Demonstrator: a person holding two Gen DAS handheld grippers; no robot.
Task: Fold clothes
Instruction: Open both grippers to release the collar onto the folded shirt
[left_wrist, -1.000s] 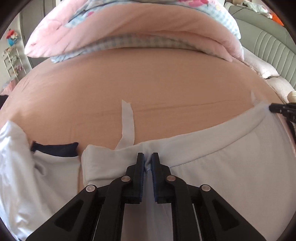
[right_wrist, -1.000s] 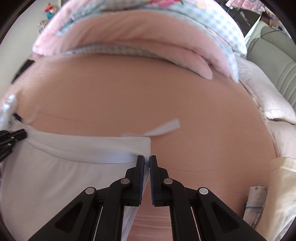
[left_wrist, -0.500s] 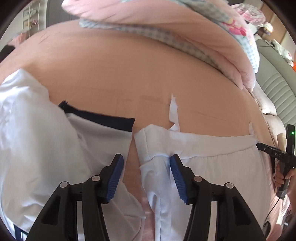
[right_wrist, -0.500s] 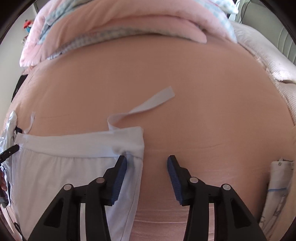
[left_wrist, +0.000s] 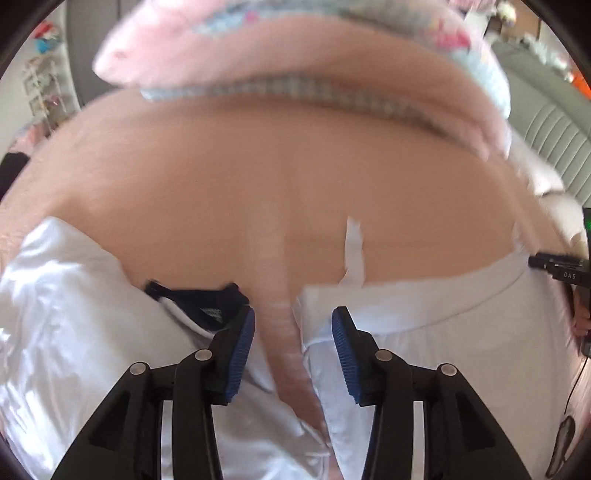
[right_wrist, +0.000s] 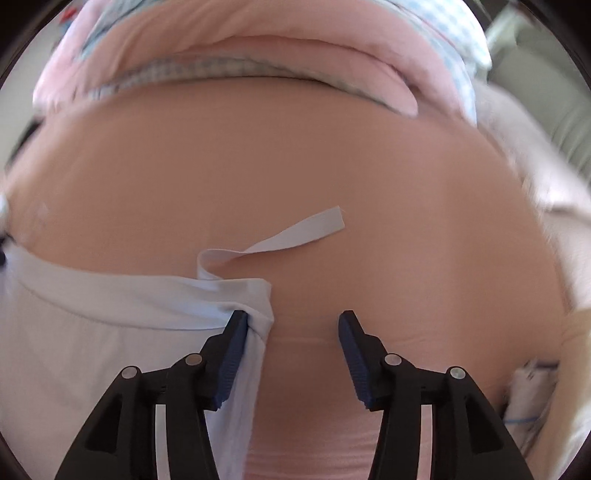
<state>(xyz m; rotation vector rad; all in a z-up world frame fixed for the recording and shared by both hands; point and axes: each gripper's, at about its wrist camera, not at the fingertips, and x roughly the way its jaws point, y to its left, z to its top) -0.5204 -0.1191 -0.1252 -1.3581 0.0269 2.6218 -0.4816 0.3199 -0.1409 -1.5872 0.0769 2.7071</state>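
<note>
Pale blue trousers lie flat on the peach bed sheet, waistband up, a loose drawstring on the sheet. My left gripper hovers over the waistband's left corner, its jaws opening, only bare sheet between them. In the right wrist view the trousers fill the lower left, their drawstring curling rightward. My right gripper stands at the waistband's right corner, jaws opening, the corner lying loose against the left pad, not pinched. The right gripper's tip shows at the left view's right edge.
A white garment with a dark navy collar lies left of the trousers. A pink and checked quilt is heaped at the bed's far side. A grey-green padded headboard and white pillow stand right. A white bundle sits at the right edge.
Both grippers were shut on the trousers' waistband corners; both have let go and opened. The left one has lifted and shifted left, so the white garment now shows more.
</note>
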